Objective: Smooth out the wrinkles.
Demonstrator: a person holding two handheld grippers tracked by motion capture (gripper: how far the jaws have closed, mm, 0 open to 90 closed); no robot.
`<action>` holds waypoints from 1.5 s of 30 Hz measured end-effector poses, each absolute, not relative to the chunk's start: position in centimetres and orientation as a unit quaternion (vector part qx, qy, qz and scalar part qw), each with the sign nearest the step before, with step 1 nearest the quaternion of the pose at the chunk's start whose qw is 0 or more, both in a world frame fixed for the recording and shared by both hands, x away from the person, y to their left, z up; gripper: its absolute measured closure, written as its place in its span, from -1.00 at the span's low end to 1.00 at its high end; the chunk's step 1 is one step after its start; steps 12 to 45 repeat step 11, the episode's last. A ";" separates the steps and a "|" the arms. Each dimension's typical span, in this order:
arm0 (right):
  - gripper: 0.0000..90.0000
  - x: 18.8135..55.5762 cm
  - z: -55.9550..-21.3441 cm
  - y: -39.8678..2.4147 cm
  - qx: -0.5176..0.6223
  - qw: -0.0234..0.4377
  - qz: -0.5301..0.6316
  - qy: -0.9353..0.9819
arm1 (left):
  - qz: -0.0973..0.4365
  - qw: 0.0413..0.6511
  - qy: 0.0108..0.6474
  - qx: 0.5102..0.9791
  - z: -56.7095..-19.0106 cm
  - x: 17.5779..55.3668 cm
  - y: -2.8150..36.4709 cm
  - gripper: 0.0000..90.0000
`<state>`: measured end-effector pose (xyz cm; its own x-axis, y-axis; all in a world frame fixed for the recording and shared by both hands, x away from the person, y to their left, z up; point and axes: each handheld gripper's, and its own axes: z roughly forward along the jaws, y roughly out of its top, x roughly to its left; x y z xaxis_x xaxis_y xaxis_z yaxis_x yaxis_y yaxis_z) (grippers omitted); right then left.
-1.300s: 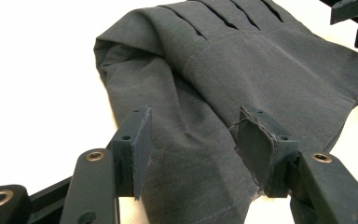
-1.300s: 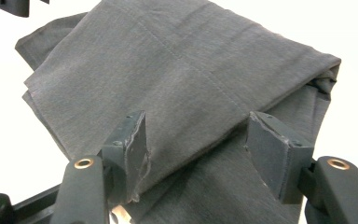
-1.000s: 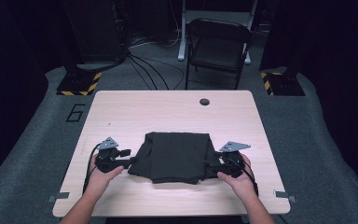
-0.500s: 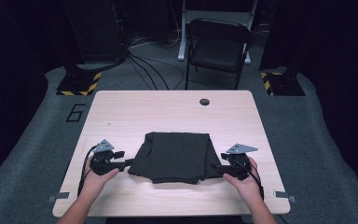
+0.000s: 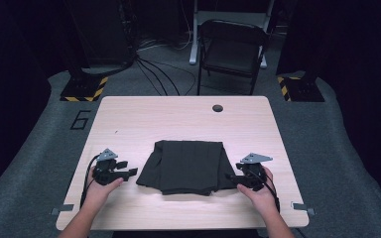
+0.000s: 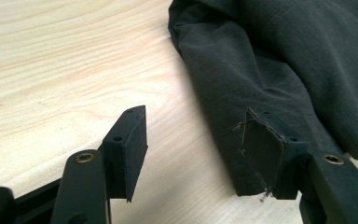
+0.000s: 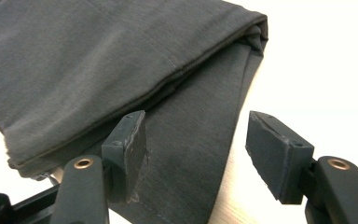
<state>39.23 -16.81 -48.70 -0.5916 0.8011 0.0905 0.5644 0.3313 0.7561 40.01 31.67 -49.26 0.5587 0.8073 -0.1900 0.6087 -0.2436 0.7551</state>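
A dark folded cloth [image 5: 186,166] lies flat on the wooden table [image 5: 178,119], near its front edge. My left gripper [image 5: 131,172] rests just left of the cloth, and its jaws have just been opening. In the left gripper view the left gripper [image 6: 198,154] stands open over bare wood, with the cloth [image 6: 279,56] behind its right-hand pad. My right gripper [image 5: 229,177] sits at the cloth's right edge. The right gripper view shows the right gripper [image 7: 198,149] open, with a flap of the cloth [image 7: 98,60] lying loose between the pads.
A grommet hole [image 5: 218,107] sits near the table's far edge. Beyond the table stands a dark folding chair [image 5: 233,47]. Yellow-and-black striped bases [image 5: 84,89] and cables lie on the grey floor. A "6" [image 5: 81,119] marks the floor at left.
The left gripper has come off the cloth's left edge and drawn slightly back. The cloth has settled flatter. The right hand has shifted slightly to the right.
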 end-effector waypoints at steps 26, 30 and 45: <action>-0.16 39.7 -49.1 -17.0 0.429 0.149 0.383 0.805 | 0.118 0.412 0.452 0.782 -49.3 40.2 31.3 -0.11; -0.16 39.7 -49.1 -17.0 0.429 0.149 0.383 0.805 | 0.118 0.412 0.452 0.782 -49.3 40.2 31.3 -0.11; -0.16 39.7 -49.1 -17.0 0.429 0.149 0.383 0.805 | 0.118 0.412 0.452 0.782 -49.3 40.2 31.3 -0.11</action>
